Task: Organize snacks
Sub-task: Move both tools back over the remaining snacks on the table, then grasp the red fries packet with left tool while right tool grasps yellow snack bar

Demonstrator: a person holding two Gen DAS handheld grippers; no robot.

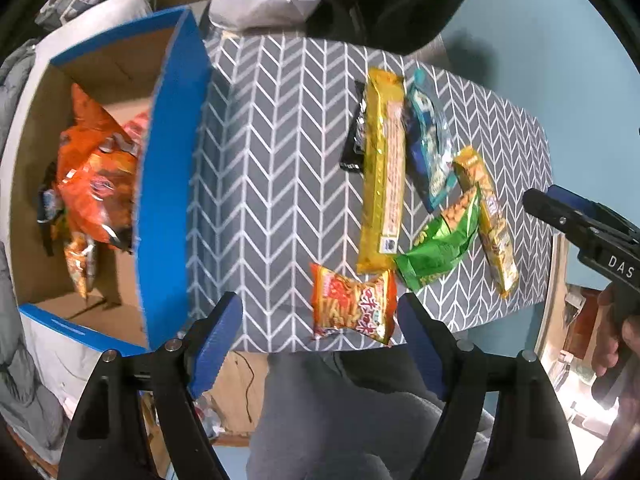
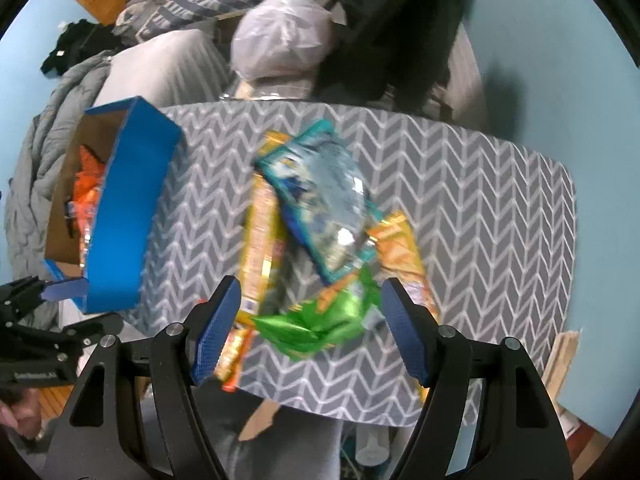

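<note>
A blue cardboard box (image 1: 172, 184) at the table's left holds an orange snack bag (image 1: 96, 176) and smaller packets. On the table lie a long yellow packet (image 1: 382, 172), a teal bag (image 1: 430, 140), a green bag (image 1: 440, 240), a narrow yellow-orange packet (image 1: 488, 216), a black packet (image 1: 356, 136) and a small orange noodle packet (image 1: 352, 304). My left gripper (image 1: 320, 344) is open, its fingers straddling the noodle packet at the near edge. My right gripper (image 2: 312, 324) is open above the green bag (image 2: 320, 316), beside the teal bag (image 2: 324, 196). The box also shows in the right wrist view (image 2: 128, 208).
The table (image 1: 280, 160) has a grey herringbone cloth. A white plastic bag (image 2: 280, 40) and dark clothing sit behind it. Grey bedding (image 2: 40, 160) lies left of the box. My legs are below the near edge.
</note>
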